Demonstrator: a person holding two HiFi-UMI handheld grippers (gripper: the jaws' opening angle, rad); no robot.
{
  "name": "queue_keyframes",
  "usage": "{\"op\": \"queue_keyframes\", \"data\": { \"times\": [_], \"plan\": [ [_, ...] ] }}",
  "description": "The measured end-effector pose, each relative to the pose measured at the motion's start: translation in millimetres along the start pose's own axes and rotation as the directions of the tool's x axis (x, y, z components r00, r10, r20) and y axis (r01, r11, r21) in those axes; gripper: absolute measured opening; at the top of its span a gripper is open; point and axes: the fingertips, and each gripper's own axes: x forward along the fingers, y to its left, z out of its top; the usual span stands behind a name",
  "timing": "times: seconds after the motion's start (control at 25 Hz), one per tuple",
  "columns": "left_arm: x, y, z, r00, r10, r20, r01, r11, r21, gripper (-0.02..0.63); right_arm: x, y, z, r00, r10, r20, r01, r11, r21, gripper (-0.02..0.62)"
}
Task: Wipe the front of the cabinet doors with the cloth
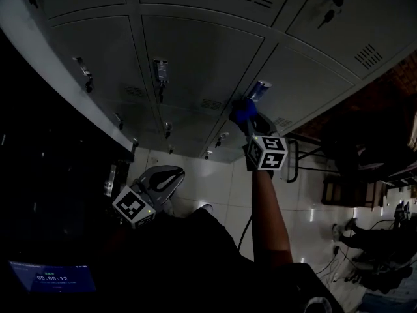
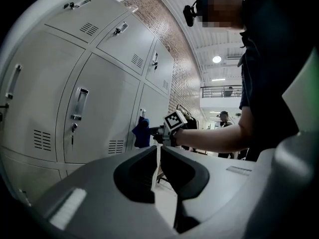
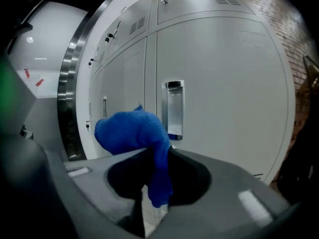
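Observation:
A blue cloth point(image 3: 134, 133) is bunched at the tips of my right gripper point(image 3: 159, 151), which is shut on it; a tail of it hangs down between the jaws. In the head view the blue cloth point(image 1: 244, 111) is held up against a grey cabinet door point(image 1: 306, 77) beside its recessed handle point(image 1: 260, 90), and my right gripper point(image 1: 251, 119) sits below it. In the left gripper view the cloth point(image 2: 141, 132) shows on the door. My left gripper point(image 2: 158, 156) is shut and empty, held low away from the doors point(image 1: 171, 175).
The grey locker doors point(image 2: 99, 108) have vents, handles point(image 3: 174, 108) and keys point(image 1: 324, 18). A steel pillar point(image 3: 70, 93) stands left of the lockers. A brick wall point(image 2: 182, 68), racks point(image 1: 339, 188) and another person point(image 2: 225, 118) are further off on the white tiled floor point(image 1: 215, 181).

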Motion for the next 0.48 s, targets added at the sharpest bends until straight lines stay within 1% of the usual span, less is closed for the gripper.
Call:
{"op": "queue_keyframes", "data": {
  "times": [0.2, 0.32, 0.48],
  "plan": [
    [-3.2, 0.9, 3.2, 1.000, 0.007, 0.013, -0.007, 1.000, 0.012, 0.012, -7.1, -15.0, 0.8, 1.000, -0.010, 0.000, 0.010, 1.000, 0.009, 0.075],
    [-0.8, -2.2, 4.2, 1.000, 0.004, 0.008, -0.004, 1.000, 0.001, 0.012, -12.4, -31.2, -2.2, 0.999, -0.038, -0.003, 0.038, 0.999, 0.024, 0.074],
    [5.4, -5.4, -1.8, 1.000, 0.001, -0.003, -0.001, 1.000, 0.014, 0.012, -15.9, -61.6, -7.9, 0.995, -0.098, -0.018, 0.099, 0.994, 0.035, 0.074]
  ]
}}
